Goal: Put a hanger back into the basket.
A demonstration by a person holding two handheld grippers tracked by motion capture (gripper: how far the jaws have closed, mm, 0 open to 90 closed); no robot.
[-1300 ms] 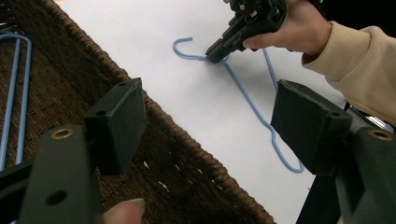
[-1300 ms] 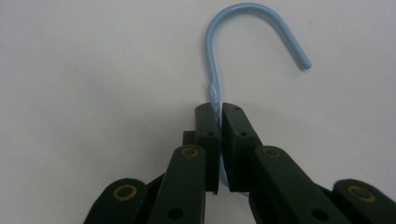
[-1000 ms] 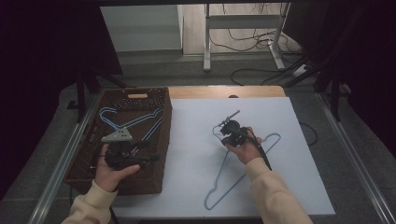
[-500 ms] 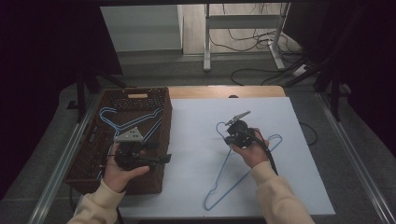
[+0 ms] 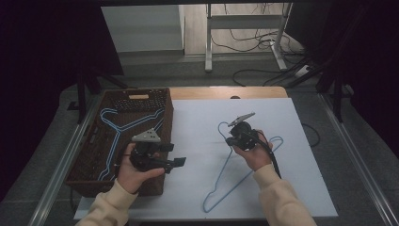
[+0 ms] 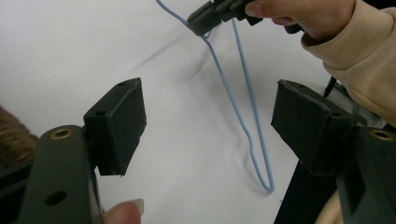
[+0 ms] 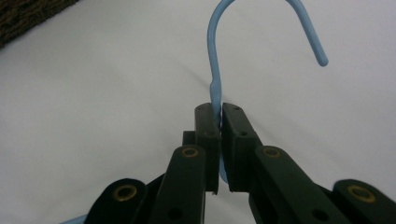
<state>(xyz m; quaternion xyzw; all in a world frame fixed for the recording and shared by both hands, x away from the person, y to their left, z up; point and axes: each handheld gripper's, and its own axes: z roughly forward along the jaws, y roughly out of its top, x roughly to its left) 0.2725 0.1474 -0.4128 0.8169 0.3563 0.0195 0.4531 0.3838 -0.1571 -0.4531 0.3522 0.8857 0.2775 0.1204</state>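
High view: the right hand-held gripper (image 5: 234, 128) pinches a blue wire hanger (image 5: 235, 176) at its neck, on the white desk (image 5: 306, 188) right of centre. The hook sits at the far end, and the triangle runs near and to the left, towards the person.
High view, left side: the left hand-held gripper (image 5: 176, 162) hovers at the right rim of the woven basket (image 5: 82, 162), jaws spread and pointing right across the desk. Another hanger (image 5: 115, 136) lies inside the basket.
Left gripper view: both jaws stand wide with nothing between them. Ahead, the hanger's (image 6: 243, 121) wires come to a narrow bend close by, while the right hand-held gripper (image 6: 205, 18) grips it farther off.
Right gripper view: the jaws are pressed together on the hanger's (image 7: 217, 60) twisted neck, and the hook curls up and away above them.
Step in hand: by my reading, the hanger is grasped and starting to lift, probably headed for the basket.
Next move: the left hand-held gripper likely needs to close on the near corner, so the long frame travels level.
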